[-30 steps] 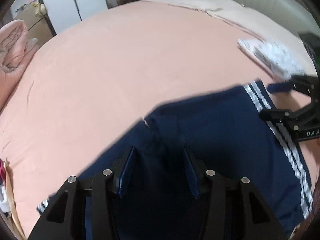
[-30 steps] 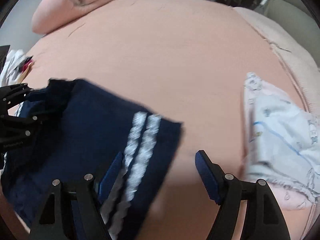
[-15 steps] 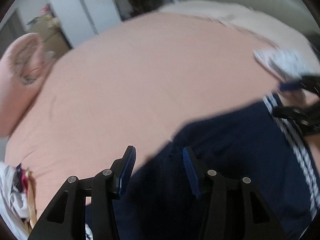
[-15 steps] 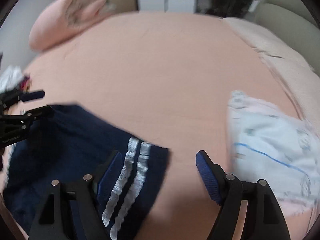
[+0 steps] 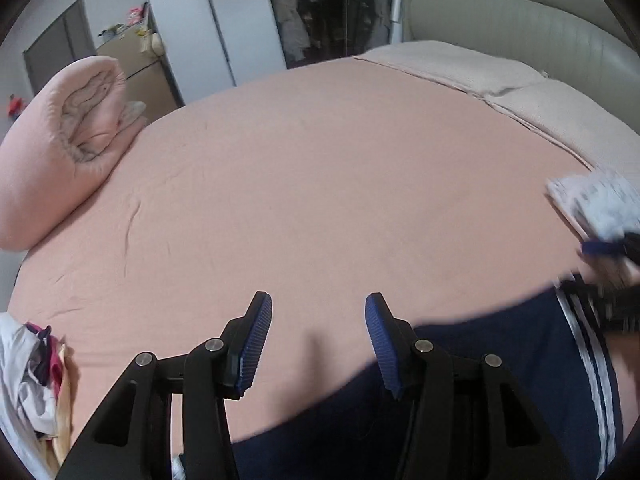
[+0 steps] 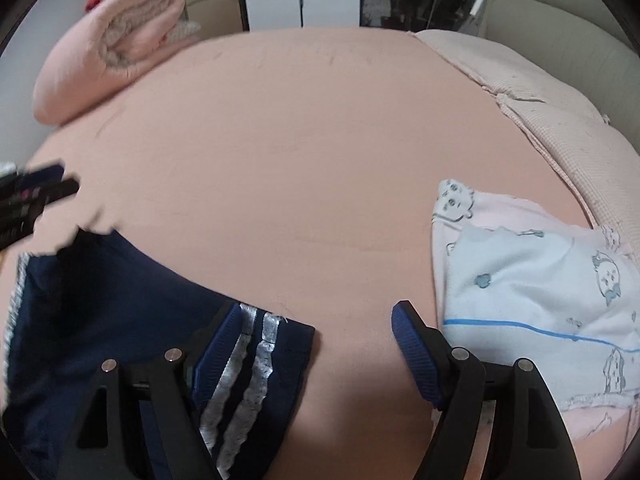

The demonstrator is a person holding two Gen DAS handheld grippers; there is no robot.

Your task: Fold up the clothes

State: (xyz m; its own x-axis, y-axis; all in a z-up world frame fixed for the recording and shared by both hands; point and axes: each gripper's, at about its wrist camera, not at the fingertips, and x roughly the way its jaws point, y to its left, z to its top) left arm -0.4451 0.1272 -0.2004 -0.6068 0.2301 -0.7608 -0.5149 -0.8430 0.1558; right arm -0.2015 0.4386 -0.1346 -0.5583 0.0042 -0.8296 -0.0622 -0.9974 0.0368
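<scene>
Folded navy shorts with white side stripes [image 5: 500, 380] lie on the pink bed sheet [image 5: 320, 184]; in the right wrist view the shorts [image 6: 120, 320] are at lower left. My left gripper [image 5: 318, 340] is open and empty, above the bare sheet just left of the shorts. My right gripper [image 6: 316, 344] is open and empty over the shorts' striped edge; its left finger [image 6: 216, 340] overlaps the stripes. The right gripper shows blurred at the right edge of the left wrist view [image 5: 612, 276], the left gripper blurred in the right wrist view [image 6: 28, 200].
A folded pale blue and pink printed garment [image 6: 540, 300] lies right of the shorts. A rolled pink duvet [image 5: 60, 140] sits at the far left. A clothes pile [image 5: 32, 380] lies at the left edge. Beige pillows [image 5: 500, 84] and headboard [image 5: 520, 12] are behind.
My left gripper let go of the shorts and drew back and left off them. Both views lifted and pulled back; the shorts now lie lower in frame.
</scene>
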